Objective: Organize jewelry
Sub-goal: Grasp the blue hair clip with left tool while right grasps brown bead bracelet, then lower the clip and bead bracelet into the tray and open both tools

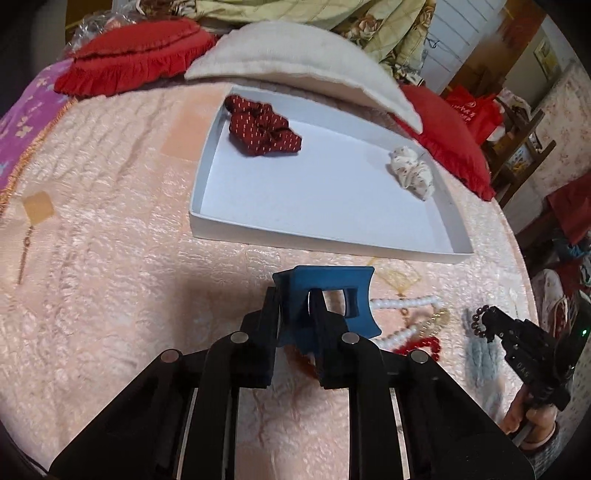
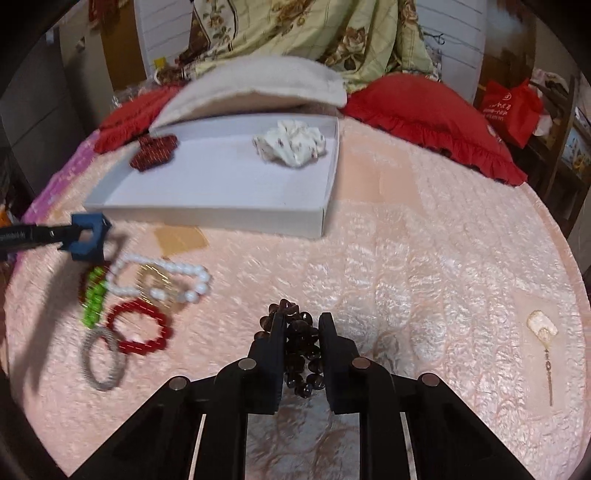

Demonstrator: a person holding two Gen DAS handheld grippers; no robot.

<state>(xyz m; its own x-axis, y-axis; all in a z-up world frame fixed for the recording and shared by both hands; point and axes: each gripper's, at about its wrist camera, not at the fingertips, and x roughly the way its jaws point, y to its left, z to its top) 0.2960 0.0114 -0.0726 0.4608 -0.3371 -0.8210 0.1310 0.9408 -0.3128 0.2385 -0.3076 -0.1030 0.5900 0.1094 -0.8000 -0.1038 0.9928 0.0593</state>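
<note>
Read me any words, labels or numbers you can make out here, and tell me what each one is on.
Red bag: white printed characters, too blurred to read.
Right tongs: pale marking on the body, too small to read reliably.
White box: no text visible.
Nothing else carries writing.

This is a bedroom in a home. The work surface is a bed (image 2: 424,258) covered with a pink quilted bedspread, filling most of both views. At twelve o'clock a cream pillow (image 2: 258,85) lies against a heaped floral quilt (image 2: 314,33) in pale green, and red frilled cushions (image 2: 432,107) sit at ten and two o'clock. Behind them stands a white panelled wall (image 2: 458,40). At two o'clock in the right wrist view a red shopping bag (image 2: 509,107) rests on wooden furniture (image 2: 565,147) by the bedside. A purple flowered cloth (image 1: 26,122) lies along the bed's edge at nine o'clock in the left wrist view.
</note>
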